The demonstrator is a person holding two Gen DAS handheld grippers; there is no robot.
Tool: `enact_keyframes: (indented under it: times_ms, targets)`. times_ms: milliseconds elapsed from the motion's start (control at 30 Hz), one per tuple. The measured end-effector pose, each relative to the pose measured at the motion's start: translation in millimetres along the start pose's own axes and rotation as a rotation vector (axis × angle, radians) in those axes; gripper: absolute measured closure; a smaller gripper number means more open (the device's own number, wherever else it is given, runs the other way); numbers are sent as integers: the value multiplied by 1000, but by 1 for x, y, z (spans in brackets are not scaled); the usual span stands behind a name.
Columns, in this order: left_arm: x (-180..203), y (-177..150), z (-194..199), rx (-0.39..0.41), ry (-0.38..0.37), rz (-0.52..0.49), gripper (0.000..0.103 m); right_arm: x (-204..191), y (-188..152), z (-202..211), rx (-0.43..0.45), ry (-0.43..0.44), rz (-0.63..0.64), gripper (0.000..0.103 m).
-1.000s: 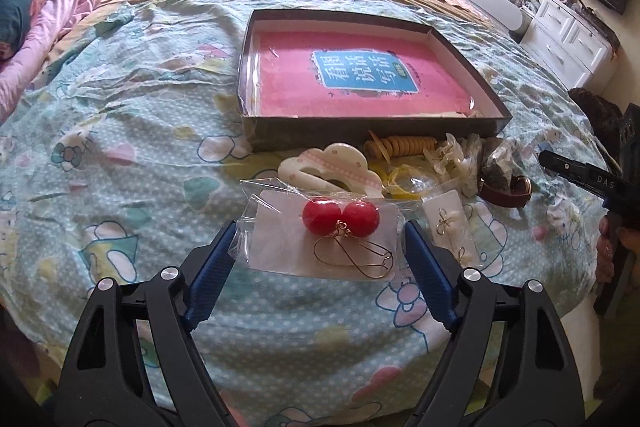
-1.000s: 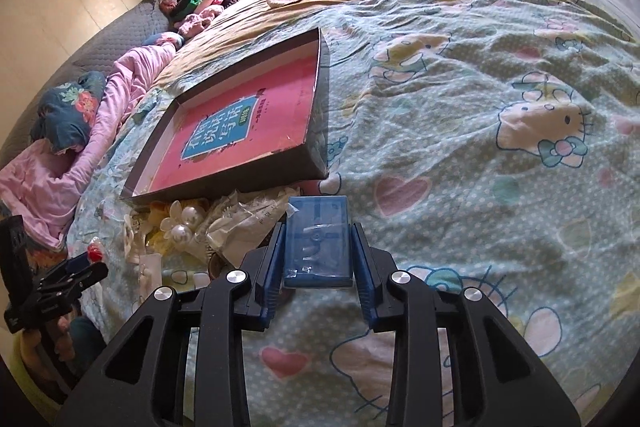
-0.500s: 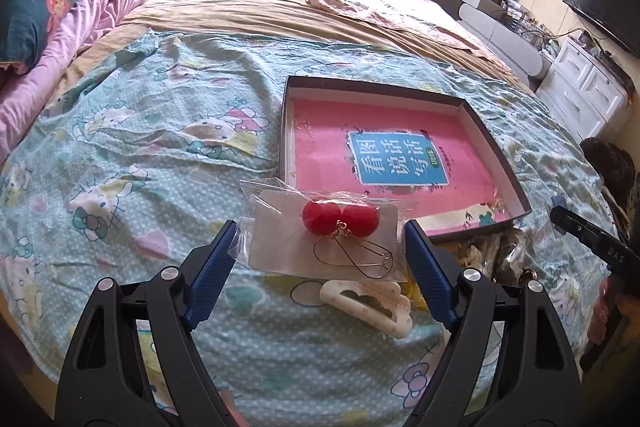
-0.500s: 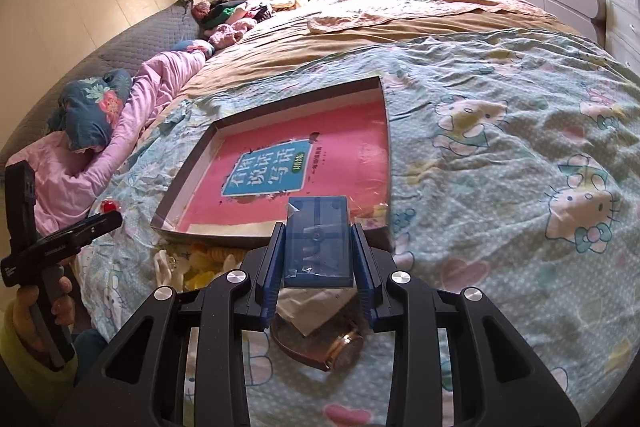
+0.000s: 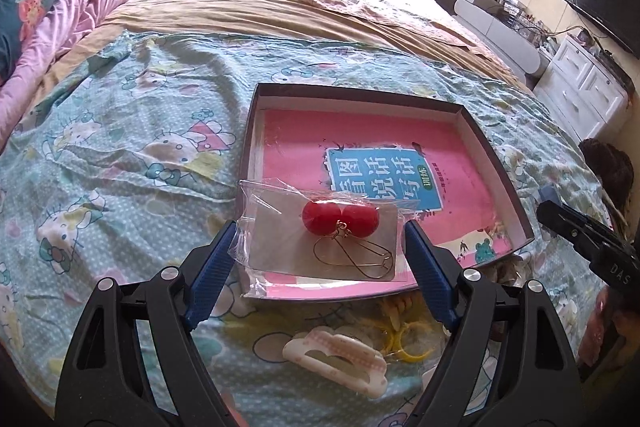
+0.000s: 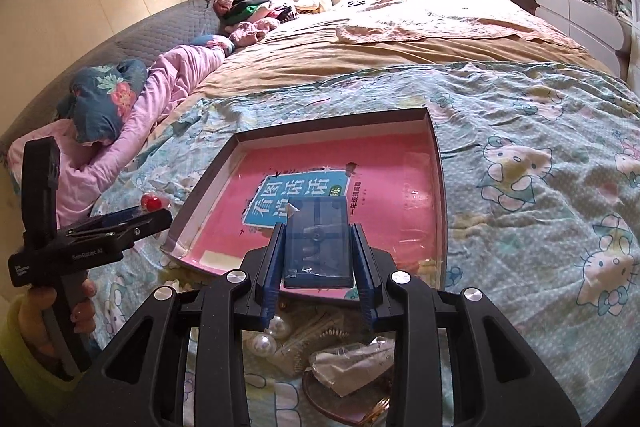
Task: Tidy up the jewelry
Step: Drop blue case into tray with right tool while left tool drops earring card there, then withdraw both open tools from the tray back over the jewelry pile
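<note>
Both claws loaded, both over the near edge of the tray.

Left claw [image 5: 320, 251]: clenched on the earring packet [image 5: 320, 235], its pads pressing the packet's short ends; long axis runs 9 to 3 o'clock across the jaws.

Right claw [image 6: 318, 263]: clenched on the small blue box [image 6: 318, 241]; long axis runs 6 to 12, along the fingers.

Tray [image 5: 496, 163] with the pink book [image 5: 360, 147] lies at 12 o'clock from both claws. The right claw looks further in over the tray floor. Judgement: release comes next, straight ahead and down.
</note>
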State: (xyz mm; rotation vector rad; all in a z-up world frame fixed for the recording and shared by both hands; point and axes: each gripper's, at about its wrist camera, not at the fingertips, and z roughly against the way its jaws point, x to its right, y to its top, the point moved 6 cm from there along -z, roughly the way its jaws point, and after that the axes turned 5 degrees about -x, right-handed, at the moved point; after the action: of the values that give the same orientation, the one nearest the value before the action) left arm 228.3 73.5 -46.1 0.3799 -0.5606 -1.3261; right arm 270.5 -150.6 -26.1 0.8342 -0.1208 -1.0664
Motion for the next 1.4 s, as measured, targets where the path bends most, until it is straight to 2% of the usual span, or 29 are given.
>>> enact_keyframes:
  times_ms: [300, 800, 867, 933, 1100, 1167, 1333, 1367, 1400]
  targets:
    - [4, -1, -30, -48, 2, -11, 28, 20, 5, -41, -63, -85, 3, 72]
    - [1, -8, -50, -91, 19, -19, 27, 32, -14, -68, -134, -123, -30, 72]
    - [1, -8, -51, -93, 17, -18, 27, 32, -14, -68, -129, -123, -29, 60]
    - [1, -9, -51, -94, 21, -19, 27, 32, -15, -65, -120, -132, -24, 54]
    - [1, -10, -52, -100, 23, -19, 24, 31, -15, -49, -83, -133, -26, 45]
    - [1, -10, -52, -98, 22, -17, 22, 32, -15, -41, -68, -142, -24, 38]
    - [1, -11, -47, -89, 24, -13, 12, 33, -16, -23, -39, -142, -29, 33]
    - [1, -11, -45, -86, 24, -12, 12, 33, -16, -20, -34, -146, -31, 25]
    - [1, -11, -43, -85, 23, -11, 12, 34, -16, -16, -22, -153, -32, 21]
